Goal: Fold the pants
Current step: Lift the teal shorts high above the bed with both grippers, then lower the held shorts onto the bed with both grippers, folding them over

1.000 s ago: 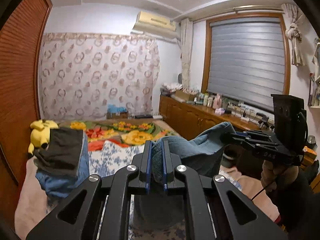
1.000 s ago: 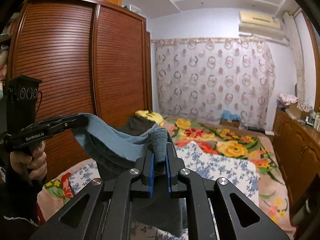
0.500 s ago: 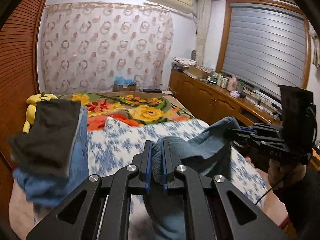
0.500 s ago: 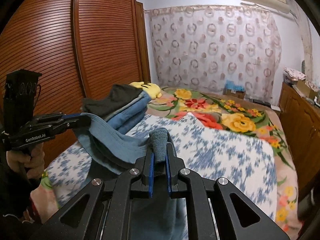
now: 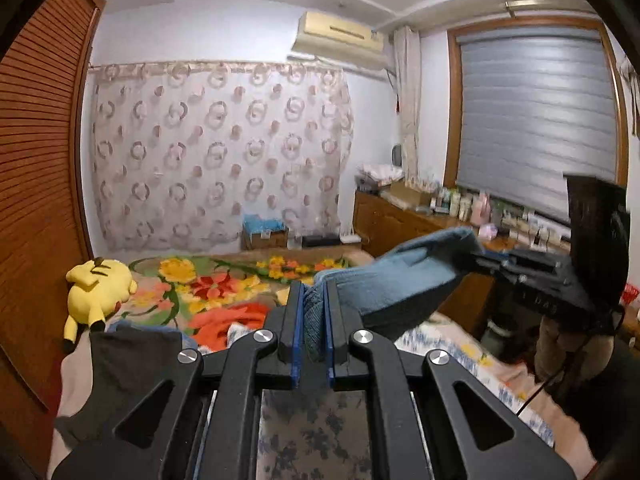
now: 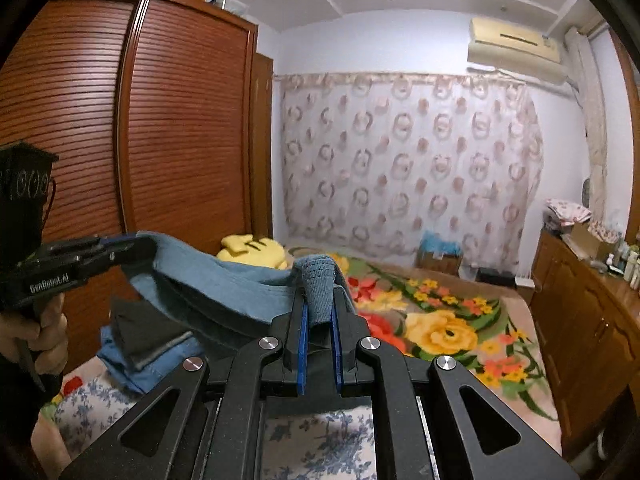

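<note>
Above the bed [image 5: 248, 312], both claws grip the pants: left claw [image 5: 312, 320] and right claw [image 6: 319, 312] each pinch blue pants [image 5: 400, 276] stretched between them. Folded clothes [image 6: 144, 344] and a yellow plush [image 5: 98, 284] lie nearby.

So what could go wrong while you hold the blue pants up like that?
The pants hang between the left hand-held gripper and the right hand-held gripper, each pinching only a small bunch of cloth, so an edge might slip out. Swung low, they might also knock the pile of folded clothes on the bed.
</note>
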Motion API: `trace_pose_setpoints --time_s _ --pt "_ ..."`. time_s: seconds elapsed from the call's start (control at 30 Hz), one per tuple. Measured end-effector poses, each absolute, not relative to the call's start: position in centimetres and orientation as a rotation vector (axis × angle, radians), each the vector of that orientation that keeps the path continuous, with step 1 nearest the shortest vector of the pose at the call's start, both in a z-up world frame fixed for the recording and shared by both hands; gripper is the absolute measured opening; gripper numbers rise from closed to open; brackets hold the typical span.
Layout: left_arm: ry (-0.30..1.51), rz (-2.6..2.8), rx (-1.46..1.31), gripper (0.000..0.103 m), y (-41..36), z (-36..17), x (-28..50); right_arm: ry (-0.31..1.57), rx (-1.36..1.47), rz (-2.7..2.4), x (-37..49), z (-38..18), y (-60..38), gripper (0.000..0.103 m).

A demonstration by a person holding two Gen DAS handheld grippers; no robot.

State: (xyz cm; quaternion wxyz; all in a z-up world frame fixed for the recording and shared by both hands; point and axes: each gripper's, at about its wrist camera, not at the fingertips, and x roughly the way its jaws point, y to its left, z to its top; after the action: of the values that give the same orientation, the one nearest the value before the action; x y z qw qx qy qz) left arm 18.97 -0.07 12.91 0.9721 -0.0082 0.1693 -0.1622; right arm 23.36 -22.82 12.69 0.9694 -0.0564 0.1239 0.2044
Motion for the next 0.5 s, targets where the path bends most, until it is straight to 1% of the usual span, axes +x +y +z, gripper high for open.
trace_pose_setpoints --time_s 0.1,0.27,0.37,0.5 --pt "0.404 -0.327 0.01 0.01 -0.5 10.2 17.6 0.303 -0.112 0.421 21.6 9.7 -22.4 0.01" --pt "0.534 -0.344 0.003 0.01 -0.3 4.1 13.8 0.462 -0.118 0.443 19.7 3.4 -21.4 0.01" --pt "0.573 -0.353 0.0 0.01 -0.2 2.3 11.9 0.537 -0.104 0.457 18.3 0.7 -20.8 0.01" --pt "0.595 -0.362 0.005 0.01 -0.5 1.5 10.1 0.585 -0.1 0.459 16.8 -0.8 -20.2 0.01"
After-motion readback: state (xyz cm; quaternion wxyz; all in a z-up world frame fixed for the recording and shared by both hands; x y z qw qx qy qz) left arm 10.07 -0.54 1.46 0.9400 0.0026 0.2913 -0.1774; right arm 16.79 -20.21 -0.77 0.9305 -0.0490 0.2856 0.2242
